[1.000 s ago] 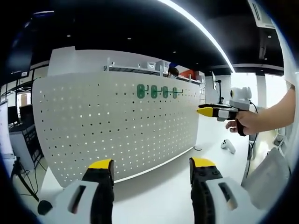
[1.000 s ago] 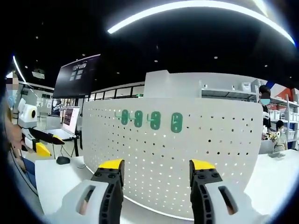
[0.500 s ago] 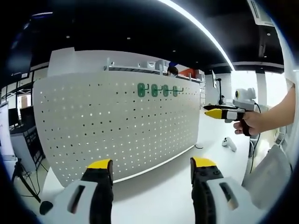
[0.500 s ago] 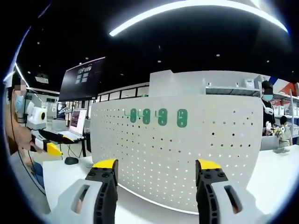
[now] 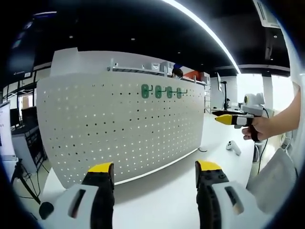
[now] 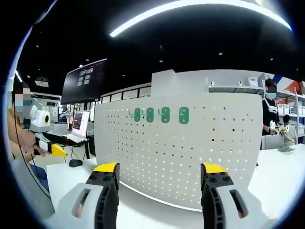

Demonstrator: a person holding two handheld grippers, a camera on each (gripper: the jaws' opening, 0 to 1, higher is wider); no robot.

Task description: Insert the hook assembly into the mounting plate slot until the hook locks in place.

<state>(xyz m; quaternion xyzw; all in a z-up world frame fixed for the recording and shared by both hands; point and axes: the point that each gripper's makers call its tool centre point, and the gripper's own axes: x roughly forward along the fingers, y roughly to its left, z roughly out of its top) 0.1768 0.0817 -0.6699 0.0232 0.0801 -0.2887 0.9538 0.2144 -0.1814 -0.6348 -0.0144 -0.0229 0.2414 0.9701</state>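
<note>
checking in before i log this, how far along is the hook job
Done: four green hooks already sit in a row near the top of the white pegboard standing on the table. In hand: nothing; the left gripper and right gripper are both open and empty, held back from the board. Left: whether any hook has locked can't be judged from this distance, and no loose hook is visible.

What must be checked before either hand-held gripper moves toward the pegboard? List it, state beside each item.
1. Left hand-held gripper open and empty: ok.
2. Right hand-held gripper open and empty: ok.
3. White pegboard upright on the table: ok.
4. Green hooks in a row near the board's top, in view: ok.
5. Hooks locked in their slots: cannot tell.
6. A loose hook assembly within reach: cannot tell.
</note>
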